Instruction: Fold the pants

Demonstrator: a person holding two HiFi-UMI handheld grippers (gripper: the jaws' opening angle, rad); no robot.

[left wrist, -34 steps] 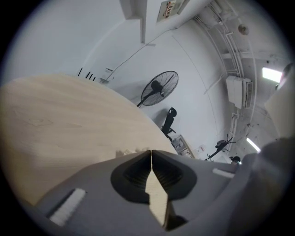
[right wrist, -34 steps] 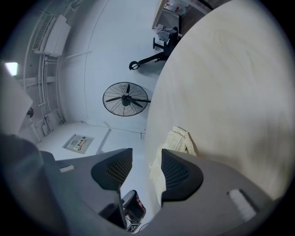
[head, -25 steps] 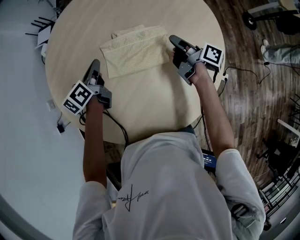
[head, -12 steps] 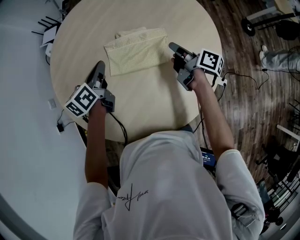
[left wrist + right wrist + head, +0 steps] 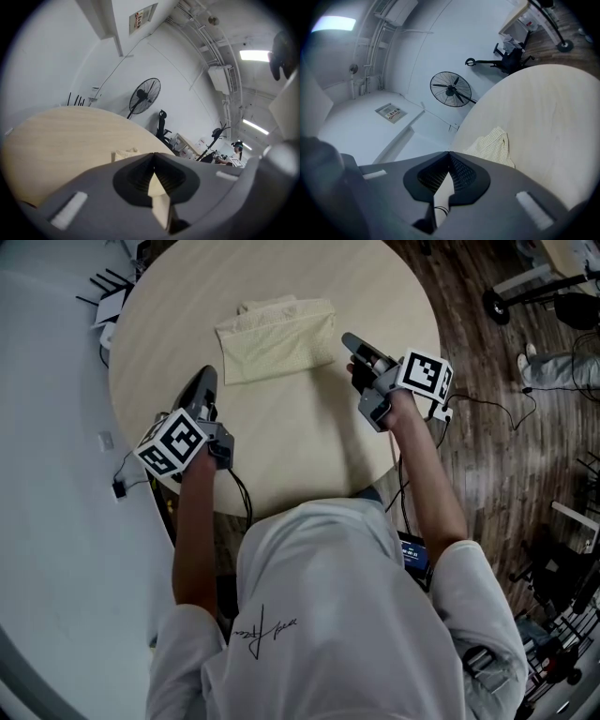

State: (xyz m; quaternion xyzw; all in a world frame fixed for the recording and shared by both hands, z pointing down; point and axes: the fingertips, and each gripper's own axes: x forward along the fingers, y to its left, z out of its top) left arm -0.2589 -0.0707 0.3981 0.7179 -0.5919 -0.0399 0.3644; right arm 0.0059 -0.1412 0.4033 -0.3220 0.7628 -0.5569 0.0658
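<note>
Looking down from the head view, I see the pants (image 5: 277, 338) lying as a small, neat rectangle on the far part of the round bench (image 5: 281, 456). A bit of an under-layer peeks out along the far-left edge. My left claw (image 5: 206, 373) hangs near the bench's left side, apart from the cloth. My right claw (image 5: 350, 337) sits just off the bundle's right edge, not touching it as far as I can tell.

From the left gripper view, that claw's jaws are pressed together with nothing between them, and the folded pants show just past the tip, further along the bench.

From the right gripper view, its jaws are also together and empty, with the pale cloth lying ahead and a little to the right.

I judge the folding itself is done and I am at the step of backing off. If anything is left, it is tidying that stray edge, which would call for parting one claw first.
</note>
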